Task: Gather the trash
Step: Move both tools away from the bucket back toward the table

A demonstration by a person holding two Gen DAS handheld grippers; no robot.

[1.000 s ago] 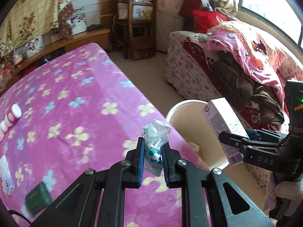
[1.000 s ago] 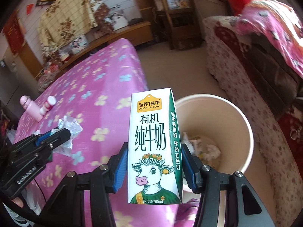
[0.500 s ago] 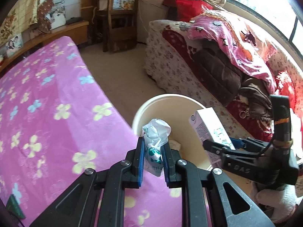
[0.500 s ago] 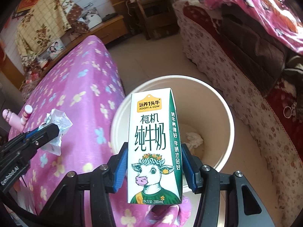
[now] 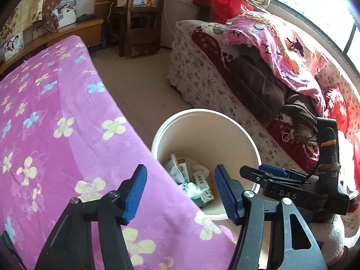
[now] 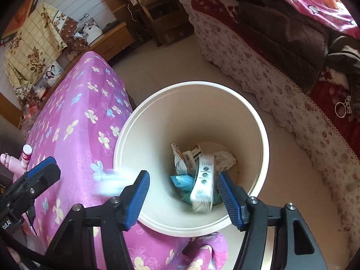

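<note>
A cream round bin [image 6: 258, 121] [image 5: 202, 112] stands on the floor against the bed's edge, with wrappers and small cartons [image 5: 191, 180] in its bottom. My right gripper [image 6: 183, 189] hangs over it, jaws opening. The white milk carton [image 6: 203, 184] is a blur dropping inside the bin, free of both pads. My left gripper [image 5: 178, 186] is above the bed's edge and the bin rim, jaws opening with nothing between them. In the right wrist view a blurred white wrapper [image 6: 110, 182] is in the air beside the left gripper [image 6: 42, 168]. In the left wrist view the right gripper [image 5: 254, 173] reaches over the bin's right rim.
A pink flowered bedspread [image 5: 56, 112] covers the bed on the left, with pink bottles [image 6: 24, 155] on it. A sofa piled with blankets [image 5: 270, 67] is close on the right. A wooden chair [image 5: 139, 15] stands at the back, across bare tiled floor [image 5: 139, 85].
Both grippers moved over the bin and lower, then opened. The left let go of the crumpled wrapper and the right let go of the milk carton; both are falling.
</note>
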